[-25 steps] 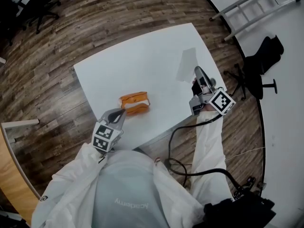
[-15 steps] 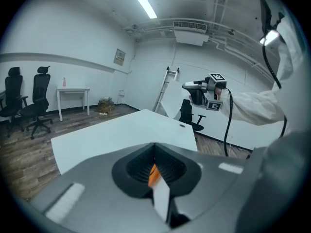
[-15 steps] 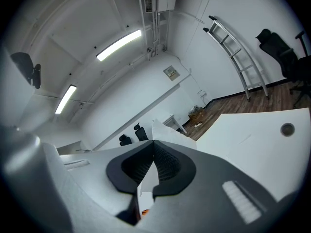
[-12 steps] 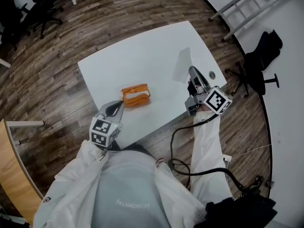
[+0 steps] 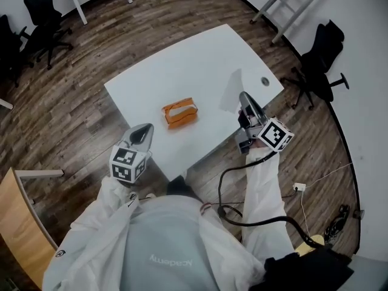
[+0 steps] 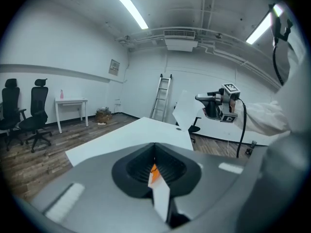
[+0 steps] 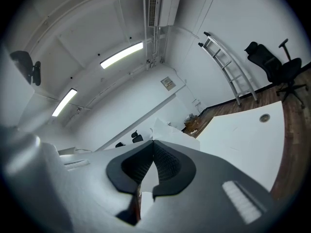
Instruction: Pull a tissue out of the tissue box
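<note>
The orange tissue box (image 5: 179, 113) lies near the middle of the white table (image 5: 176, 65), with a white slot in its top. My right gripper (image 5: 244, 96) is over the table's right front edge, shut on a white tissue (image 5: 230, 91) that hangs free of the box. In the right gripper view the tissue (image 7: 165, 129) sticks out past the shut jaws (image 7: 152, 142). My left gripper (image 5: 147, 128) is shut at the table's front edge, a short way from the box, holding nothing. The left gripper view shows the right gripper (image 6: 204, 100) with the tissue (image 6: 183, 111).
A cable grommet (image 5: 264, 81) sits near the table's right corner. A ladder (image 5: 285, 2) and a black office chair (image 5: 320, 56) stand to the right, more chairs (image 5: 36, 17) at the far left. A black cable (image 5: 245, 180) trails from the right gripper.
The tissue box now sits farther from both grippers. My left gripper has drawn back from the box to the table's front edge. The right gripper still holds the tissue.
</note>
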{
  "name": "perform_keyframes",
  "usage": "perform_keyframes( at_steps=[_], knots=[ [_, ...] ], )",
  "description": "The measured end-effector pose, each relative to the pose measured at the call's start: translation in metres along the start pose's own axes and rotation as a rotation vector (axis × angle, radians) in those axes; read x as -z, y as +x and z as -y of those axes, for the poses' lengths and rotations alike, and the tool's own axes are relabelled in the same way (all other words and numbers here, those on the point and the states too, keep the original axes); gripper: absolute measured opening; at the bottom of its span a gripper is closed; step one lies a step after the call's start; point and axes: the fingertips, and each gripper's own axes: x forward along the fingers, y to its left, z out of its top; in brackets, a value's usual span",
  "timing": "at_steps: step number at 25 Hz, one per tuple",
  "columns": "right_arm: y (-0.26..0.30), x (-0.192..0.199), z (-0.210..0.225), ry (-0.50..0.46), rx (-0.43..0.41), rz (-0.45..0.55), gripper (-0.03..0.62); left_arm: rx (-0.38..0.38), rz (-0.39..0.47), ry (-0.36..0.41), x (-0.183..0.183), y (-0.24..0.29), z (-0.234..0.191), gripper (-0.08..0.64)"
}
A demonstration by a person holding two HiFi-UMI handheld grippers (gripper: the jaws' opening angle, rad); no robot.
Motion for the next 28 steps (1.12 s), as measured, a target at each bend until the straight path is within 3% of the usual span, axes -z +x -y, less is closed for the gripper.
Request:
perform_keyframes(
  at_steps=[8, 20, 28],
  knots=[
    [-0.059, 0.059, -0.039, 0.028, 0.087, 0.046, 0.002, 0.051, 0.003, 0.034, 0.022, -0.065, -0.002, 0.000],
    [-0.140, 0.142, -0.112, -0.084, 0.180, 0.050, 0.002, 0.127, 0.016, 0.050, 0.051, -0.134, 0.025, 0.000],
    [-0.161, 0.179, -0.140, -0.126, 0.200, 0.009, 0.002, 0.145, -0.013, 0.046, 0.060, -0.147, 0.041, 0.000]
  ],
)
